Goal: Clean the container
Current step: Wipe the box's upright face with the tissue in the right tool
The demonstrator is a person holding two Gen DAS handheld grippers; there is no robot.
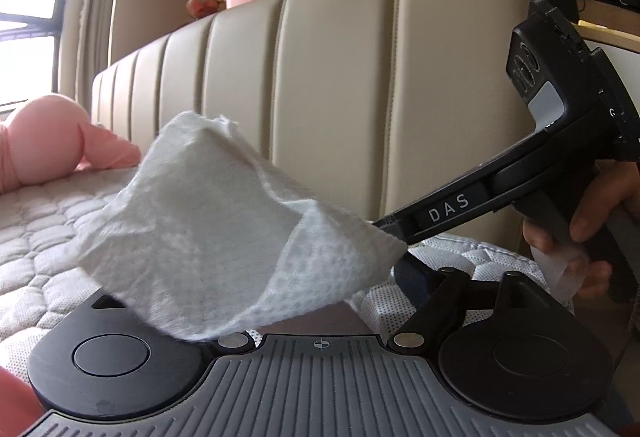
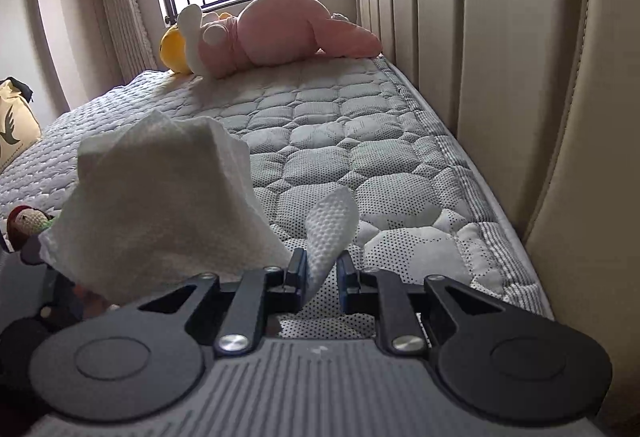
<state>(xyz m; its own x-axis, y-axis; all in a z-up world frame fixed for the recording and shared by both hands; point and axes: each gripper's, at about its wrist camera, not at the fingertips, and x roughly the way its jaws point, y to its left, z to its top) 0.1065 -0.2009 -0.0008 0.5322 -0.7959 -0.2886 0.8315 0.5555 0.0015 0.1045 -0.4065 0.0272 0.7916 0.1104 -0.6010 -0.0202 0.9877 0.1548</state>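
Note:
A white textured wipe (image 1: pixel 224 221) hangs in the air over the mattress. My right gripper (image 1: pixel 386 233) reaches in from the right of the left wrist view, shut on one corner of it. In the right wrist view, a strip of the wipe (image 2: pixel 324 237) runs between the right gripper's (image 2: pixel 322 273) two black fingers, and the rest bulges up to the left. The wipe covers most of my left gripper (image 1: pixel 324 313). Only its right finger (image 1: pixel 420 281) shows, well out from the middle. I cannot make out a container in either view.
A grey quilted mattress (image 2: pixel 360 141) runs along a beige padded headboard (image 1: pixel 340 85). A pink plush toy (image 2: pixel 288 33) and a yellow one (image 2: pixel 172 49) lie at the window end. A small crocheted doll (image 2: pixel 24 225) sits at the left. A hand (image 1: pixel 592 213) holds the right gripper's handle.

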